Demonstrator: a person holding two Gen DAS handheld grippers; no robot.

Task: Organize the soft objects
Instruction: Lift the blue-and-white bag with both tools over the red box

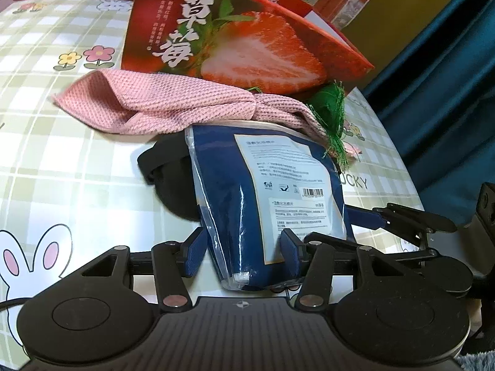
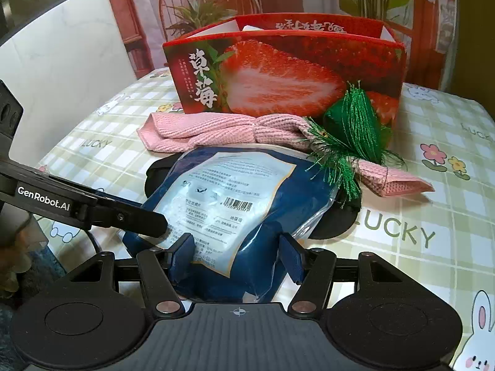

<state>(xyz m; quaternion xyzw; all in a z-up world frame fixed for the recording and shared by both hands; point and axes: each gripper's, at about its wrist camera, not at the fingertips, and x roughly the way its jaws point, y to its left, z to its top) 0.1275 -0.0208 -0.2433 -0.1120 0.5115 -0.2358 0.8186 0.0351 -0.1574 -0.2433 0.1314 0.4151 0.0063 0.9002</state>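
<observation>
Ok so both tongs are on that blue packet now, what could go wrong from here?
1. The glossy blue plastic packet is gripped only at its near edge by the left tongs and right tongs; it may slip out.
2. The pink knitted cloth with its green tassel overlaps the packet's far end, so lifting could drag it along.
3. The black soft item beneath may shift too.

Large white characters "草莓" on the front of the red strawberry box (image 2: 278, 74), with smaller lines beside them too fine to read; more white characters upside down on its rear flap, not legible. "LUCKY" printed repeatedly on the checked cloth (image 2: 433, 185) over the worktop. "GenRobot.AI" in white on the black arm of the left gripper (image 2: 43, 201). Barcode and small illegible print on the white label of the blue packet (image 2: 216, 191).
</observation>
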